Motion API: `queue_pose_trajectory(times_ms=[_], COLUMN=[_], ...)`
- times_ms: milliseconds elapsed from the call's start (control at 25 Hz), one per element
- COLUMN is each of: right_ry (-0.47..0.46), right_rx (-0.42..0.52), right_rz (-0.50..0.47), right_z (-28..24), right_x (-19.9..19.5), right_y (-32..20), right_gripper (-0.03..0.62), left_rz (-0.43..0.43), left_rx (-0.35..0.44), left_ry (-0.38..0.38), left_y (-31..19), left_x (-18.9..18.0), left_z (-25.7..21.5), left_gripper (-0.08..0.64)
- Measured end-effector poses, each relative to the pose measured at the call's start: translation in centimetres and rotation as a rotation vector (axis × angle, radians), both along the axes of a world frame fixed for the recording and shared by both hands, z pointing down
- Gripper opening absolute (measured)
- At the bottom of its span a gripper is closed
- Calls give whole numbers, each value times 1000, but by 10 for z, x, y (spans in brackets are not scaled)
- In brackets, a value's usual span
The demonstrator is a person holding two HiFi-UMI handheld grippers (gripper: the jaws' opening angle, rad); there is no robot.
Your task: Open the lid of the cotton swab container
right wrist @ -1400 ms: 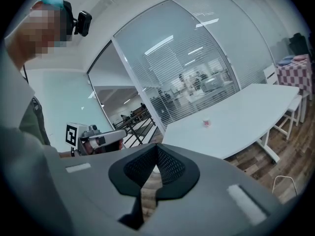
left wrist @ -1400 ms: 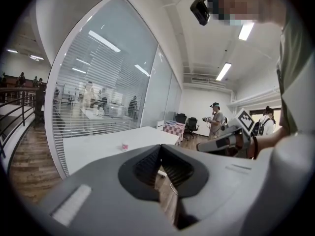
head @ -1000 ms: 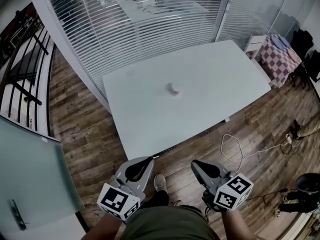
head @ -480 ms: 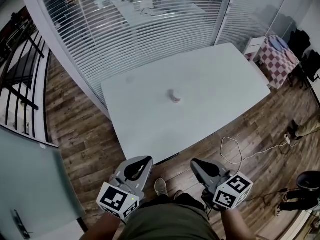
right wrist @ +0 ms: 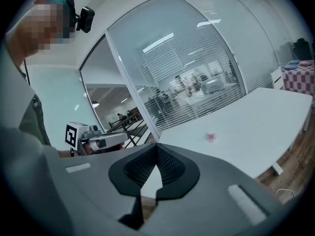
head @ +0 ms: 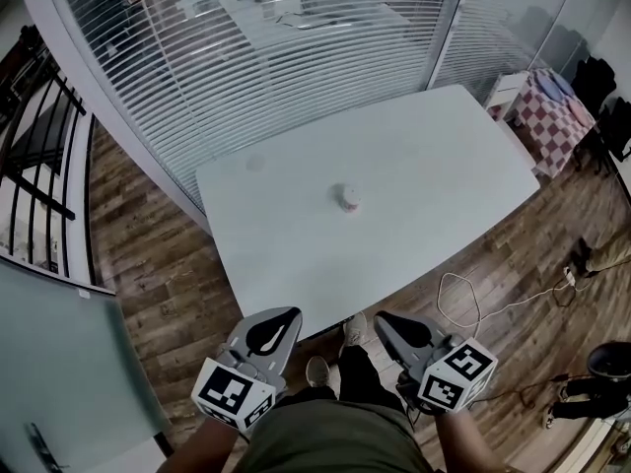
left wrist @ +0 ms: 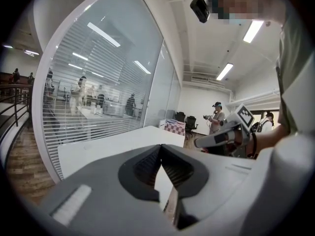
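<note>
A small round cotton swab container (head: 349,198) with a pale lid and pinkish base stands alone near the middle of the white table (head: 414,156); it also shows small and far off in the right gripper view (right wrist: 211,136). Both grippers hang well short of the table's near edge, over the wooden floor. My left gripper (head: 279,316) is shut and holds nothing. My right gripper (head: 383,318) is shut and empty too. In each gripper view the jaws meet at the tips, left gripper (left wrist: 161,146), right gripper (right wrist: 157,146).
A glass wall with blinds (head: 296,47) runs behind the table. A white cable (head: 463,299) loops on the floor at the right. A checked cloth (head: 552,116) covers furniture at the far right. My shoes (head: 340,348) show between the grippers. Other people stand in the background (left wrist: 216,117).
The view has shifted closer to the table; the table's near edge sits lower in the head view and a foot has stepped forward. Both grippers stay shut in the same place.
</note>
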State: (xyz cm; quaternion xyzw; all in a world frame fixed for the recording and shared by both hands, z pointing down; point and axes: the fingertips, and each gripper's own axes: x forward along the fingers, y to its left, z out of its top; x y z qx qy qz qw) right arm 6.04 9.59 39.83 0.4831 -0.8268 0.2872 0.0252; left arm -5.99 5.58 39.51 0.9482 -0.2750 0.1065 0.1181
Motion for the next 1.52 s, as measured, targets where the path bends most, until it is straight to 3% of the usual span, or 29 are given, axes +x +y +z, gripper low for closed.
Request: queue_pose_trajectory(times_ms=[800,920,1520], right_ry=[-8,-3,-16], right_rx=[-41,-48,-105], right_rz=[-88,-110,-241], right_z=[25,32,65], right_x=[64,76,98], right_y=[-105,-123,-194], right_gripper=[9,9,9], left_rz=[-60,-81,-95], left_rx=[-63,-103,-138], left_ry=[-36,-15,-111], left_y=[-91,-110,-173], left_x=[63,76,121], left_z=[37,51,121], left_gripper=[9,12,121])
